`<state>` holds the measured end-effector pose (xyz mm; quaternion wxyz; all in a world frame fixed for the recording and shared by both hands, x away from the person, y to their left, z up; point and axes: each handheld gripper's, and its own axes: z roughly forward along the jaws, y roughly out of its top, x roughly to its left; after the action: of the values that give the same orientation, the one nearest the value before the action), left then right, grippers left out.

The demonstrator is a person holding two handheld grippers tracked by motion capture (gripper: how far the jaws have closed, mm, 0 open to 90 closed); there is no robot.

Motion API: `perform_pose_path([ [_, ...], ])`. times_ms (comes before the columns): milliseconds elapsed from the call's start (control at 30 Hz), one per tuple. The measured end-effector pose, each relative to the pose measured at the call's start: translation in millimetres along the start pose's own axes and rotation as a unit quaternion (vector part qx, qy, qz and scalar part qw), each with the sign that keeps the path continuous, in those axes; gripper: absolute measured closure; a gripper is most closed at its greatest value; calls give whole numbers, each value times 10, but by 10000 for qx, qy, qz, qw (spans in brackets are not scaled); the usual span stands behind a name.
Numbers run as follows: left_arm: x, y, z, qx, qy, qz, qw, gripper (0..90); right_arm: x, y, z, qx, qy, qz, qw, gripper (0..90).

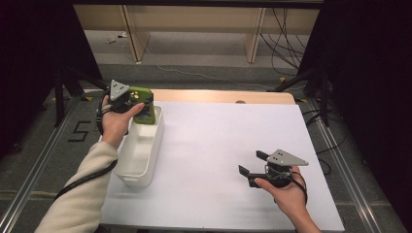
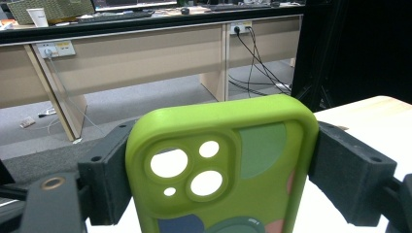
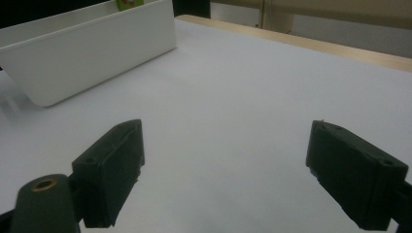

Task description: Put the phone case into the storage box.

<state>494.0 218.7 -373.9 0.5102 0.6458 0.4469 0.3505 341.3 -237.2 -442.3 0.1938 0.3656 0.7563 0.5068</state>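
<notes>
Green phone case (image 2: 221,170) sits closest to the lens in the left gripper view — clamped between the two black jaws, one pad pressed against each long edge. Camera cut-outs face the lens, with coloured patches (teal, blue, pink) lower on the case's back. Case stands upright, its top edge clear of the jaws.

From the high view: left gripper (image 1: 138,104), with its grey three-cornered plate on top, is held in the person's left hand (image 1: 116,121) over the far end of the white bin (image 1: 132,167). Phone case (image 1: 144,108) hangs at that far end, its lower part at or just inside the bin's rim; whether it touches the bin's floor cannot be told. A cream sleeve (image 1: 80,194) runs back from that hand, a black cable trailing beside it.

White bin is a long rectangular tub lying on the left part of the white table surface (image 1: 218,145), its long side running away from the person.

Right gripper (image 1: 253,167) is well apart from the bin, near the table's right front, held in the right hand (image 1: 286,194). Its jaws stand wide apart with nothing between them — the right gripper view shows bare white table between the pads (image 3: 114,165), with the white bin (image 3: 87,53) farther off at upper left and a sliver of green above its rim.
</notes>
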Motion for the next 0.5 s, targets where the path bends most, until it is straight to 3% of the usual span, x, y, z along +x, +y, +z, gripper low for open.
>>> perform_pose_path([
  [500, 11, -17, 32, 29, -6, -1, 10000, 170, -1, -2, 3, 1, 2, -3, 10000, 151],
])
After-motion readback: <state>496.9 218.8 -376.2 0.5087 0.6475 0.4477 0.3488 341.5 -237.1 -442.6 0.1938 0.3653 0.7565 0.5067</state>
